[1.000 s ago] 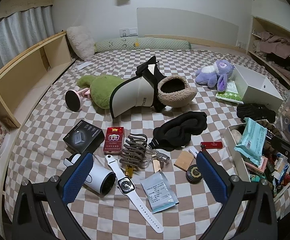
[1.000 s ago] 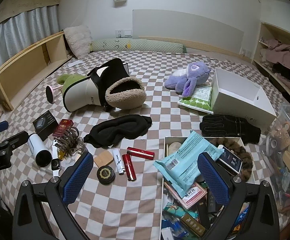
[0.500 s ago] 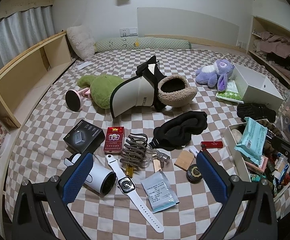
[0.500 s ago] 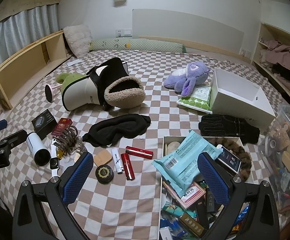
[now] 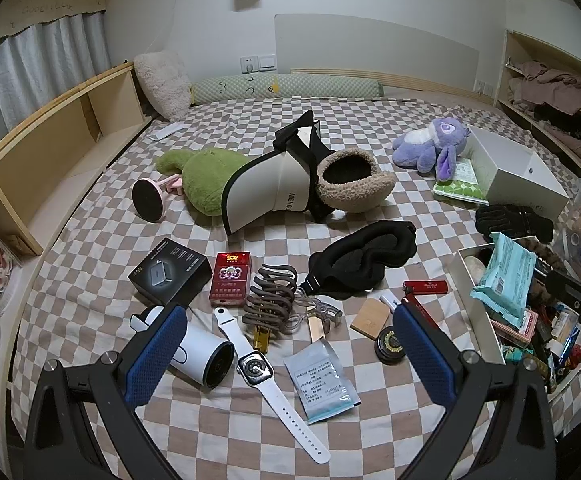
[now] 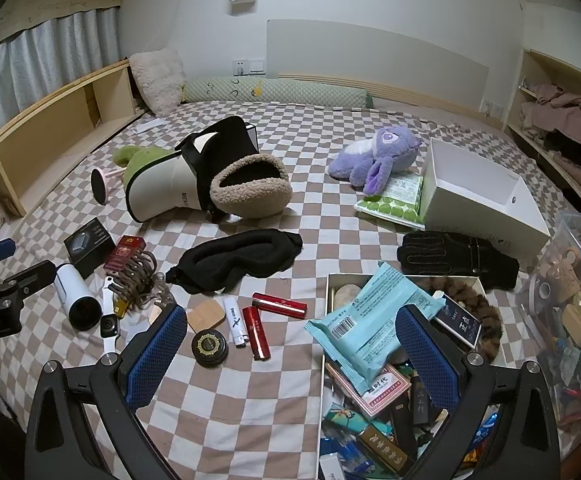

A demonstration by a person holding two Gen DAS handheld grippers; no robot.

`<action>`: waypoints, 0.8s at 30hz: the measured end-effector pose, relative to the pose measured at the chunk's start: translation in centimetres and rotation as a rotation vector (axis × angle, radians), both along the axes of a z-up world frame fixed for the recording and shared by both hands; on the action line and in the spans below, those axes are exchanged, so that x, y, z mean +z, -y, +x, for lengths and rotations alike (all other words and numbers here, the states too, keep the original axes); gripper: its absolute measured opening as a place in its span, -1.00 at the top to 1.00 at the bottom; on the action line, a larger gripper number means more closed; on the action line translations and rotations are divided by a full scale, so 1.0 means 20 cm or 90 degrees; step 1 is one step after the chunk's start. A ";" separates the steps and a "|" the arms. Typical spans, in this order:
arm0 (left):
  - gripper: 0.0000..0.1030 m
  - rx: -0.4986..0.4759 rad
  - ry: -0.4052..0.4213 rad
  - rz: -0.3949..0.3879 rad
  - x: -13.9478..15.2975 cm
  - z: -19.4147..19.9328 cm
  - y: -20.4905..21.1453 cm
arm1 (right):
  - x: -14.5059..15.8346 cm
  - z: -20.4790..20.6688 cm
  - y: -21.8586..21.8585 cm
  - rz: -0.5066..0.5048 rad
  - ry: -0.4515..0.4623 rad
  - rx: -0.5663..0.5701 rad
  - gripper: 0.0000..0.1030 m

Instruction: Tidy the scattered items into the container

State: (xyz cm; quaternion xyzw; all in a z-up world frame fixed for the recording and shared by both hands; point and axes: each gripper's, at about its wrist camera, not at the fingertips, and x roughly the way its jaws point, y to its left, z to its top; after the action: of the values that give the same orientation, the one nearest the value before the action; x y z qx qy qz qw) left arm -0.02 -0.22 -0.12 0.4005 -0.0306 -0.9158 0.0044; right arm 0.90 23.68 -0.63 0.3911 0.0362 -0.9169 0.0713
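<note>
Jaws: left gripper point(image 5: 288, 354) and right gripper point(image 6: 290, 354) both wide open, holding nothing.
Room: bare checkered bed point(image 6: 250, 404) left of the full container point(image 6: 324, 364).

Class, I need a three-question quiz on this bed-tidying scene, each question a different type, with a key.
1. True or false: the left gripper holds the smartwatch.
2. Which lies on top in the white container? A) black gloves B) blue wipes pack C) purple plush
3. Fill in: the two red lighters lie beside a ___ one.

Key: 1 false; 2 B; 3 white
</note>
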 end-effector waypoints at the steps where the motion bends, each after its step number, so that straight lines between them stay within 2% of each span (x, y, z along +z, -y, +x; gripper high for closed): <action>1: -1.00 0.001 0.000 -0.001 0.00 0.00 0.00 | 0.00 0.00 0.00 0.000 0.000 0.000 -1.00; 24: -1.00 -0.001 0.001 -0.007 0.00 0.02 0.01 | 0.00 0.01 0.00 0.004 0.003 -0.003 -1.00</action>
State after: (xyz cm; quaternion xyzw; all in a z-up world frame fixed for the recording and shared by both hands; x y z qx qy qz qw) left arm 0.39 -0.40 -0.13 0.4009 -0.0360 -0.9154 0.0059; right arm 1.13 23.72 -0.69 0.3936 0.0382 -0.9160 0.0677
